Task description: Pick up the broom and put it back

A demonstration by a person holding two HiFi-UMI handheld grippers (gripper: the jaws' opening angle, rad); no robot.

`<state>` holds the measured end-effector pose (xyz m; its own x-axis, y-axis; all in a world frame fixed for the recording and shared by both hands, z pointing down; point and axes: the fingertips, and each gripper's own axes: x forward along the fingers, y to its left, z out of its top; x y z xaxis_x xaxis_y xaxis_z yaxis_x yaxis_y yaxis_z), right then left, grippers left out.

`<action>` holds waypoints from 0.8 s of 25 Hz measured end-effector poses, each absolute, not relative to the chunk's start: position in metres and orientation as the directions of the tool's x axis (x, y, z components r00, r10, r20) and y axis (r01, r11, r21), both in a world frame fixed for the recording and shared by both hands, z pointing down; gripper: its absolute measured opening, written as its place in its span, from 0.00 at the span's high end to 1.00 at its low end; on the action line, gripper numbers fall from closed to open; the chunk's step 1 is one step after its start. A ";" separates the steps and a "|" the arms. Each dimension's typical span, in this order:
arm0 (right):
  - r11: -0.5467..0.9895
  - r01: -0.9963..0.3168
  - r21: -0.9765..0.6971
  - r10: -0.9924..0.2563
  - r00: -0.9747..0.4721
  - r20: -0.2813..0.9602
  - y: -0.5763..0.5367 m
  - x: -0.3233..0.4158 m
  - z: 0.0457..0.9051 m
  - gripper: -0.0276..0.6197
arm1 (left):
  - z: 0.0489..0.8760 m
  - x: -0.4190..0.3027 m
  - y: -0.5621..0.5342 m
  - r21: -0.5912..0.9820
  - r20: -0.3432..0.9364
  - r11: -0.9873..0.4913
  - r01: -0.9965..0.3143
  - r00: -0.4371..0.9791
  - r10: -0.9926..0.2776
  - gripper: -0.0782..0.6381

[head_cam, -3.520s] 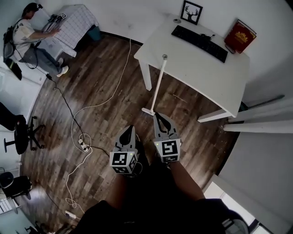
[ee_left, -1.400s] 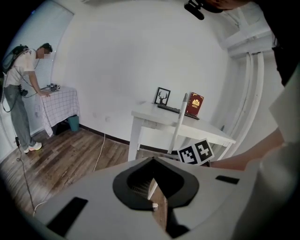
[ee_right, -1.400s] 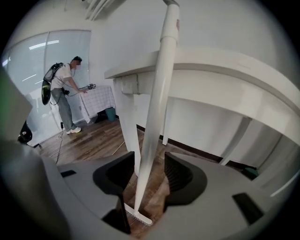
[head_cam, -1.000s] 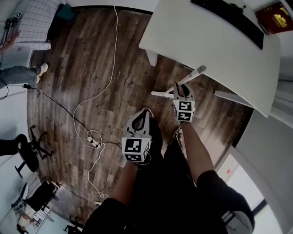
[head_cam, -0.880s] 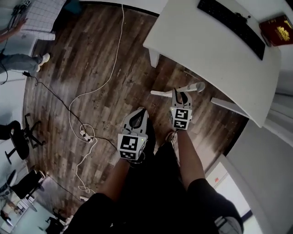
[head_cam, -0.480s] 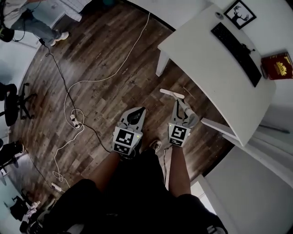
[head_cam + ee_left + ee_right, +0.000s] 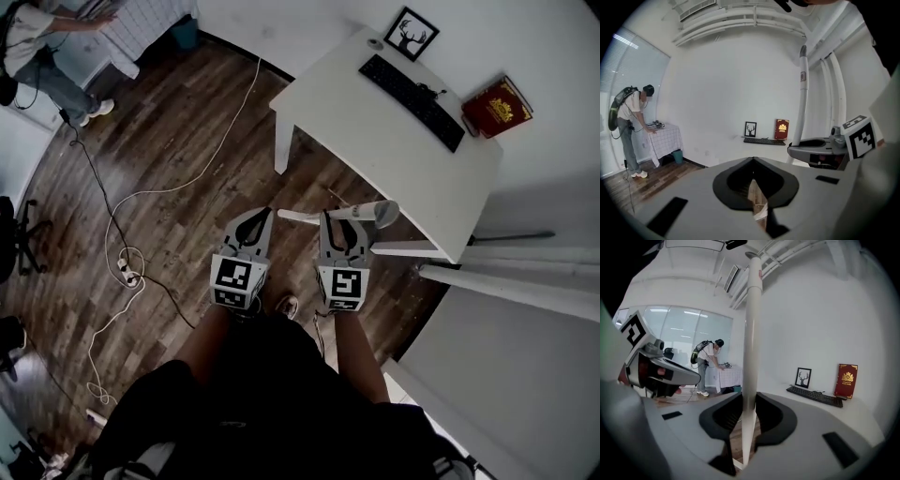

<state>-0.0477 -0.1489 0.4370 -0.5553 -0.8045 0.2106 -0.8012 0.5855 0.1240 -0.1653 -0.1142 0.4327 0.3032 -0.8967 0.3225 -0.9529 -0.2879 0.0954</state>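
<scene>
Gripping broom (image 7: 752,324) handle w/ right gripper (image 7: 744,401); long axis standing approx. upright, tip pointing to frame top. Left gripper (image 7: 753,160) is sitting closed, empty.

Smooth matt broom pole (image 7: 751,333); grained wooden floor (image 7: 187,141)

The white long-handled broom (image 7: 751,333) contrasts with the dark brown wood-plank floor (image 7: 187,150), the white rectangular desk (image 7: 375,141) carries a black keyboard (image 7: 412,89) and a red gold-embossed book (image 7: 497,105), and the far-left tablecloth (image 7: 155,19) is white with a grid check.
</scene>
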 end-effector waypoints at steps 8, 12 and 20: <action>0.575 -0.817 0.043 -0.804 -0.554 0.218 -0.090 -0.027 0.407 0.80 | 0.395 -0.126 -0.083 0.062 0.255 -0.274 -0.960 0.281 -0.925 0.89; 0.595 -0.803 0.040 -0.791 -0.576 0.206 -0.070 -0.029 0.405 0.80 | 0.383 -0.113 -0.075 0.008 0.252 -0.323 -0.946 0.315 -0.915 0.89; 0.575 -0.816 0.060 -0.810 -0.557 0.182 -0.065 -0.021 0.401 0.80 | 0.387 -0.107 -0.067 -0.026 0.280 -0.340 -0.940 0.319 -0.905 0.89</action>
<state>-0.0215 -0.0645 0.4010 -0.5572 -0.8102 0.1821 -0.8162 0.5747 0.0596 -0.1070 -0.0674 0.3870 0.3193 -0.9055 0.2796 -0.9402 -0.3396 -0.0261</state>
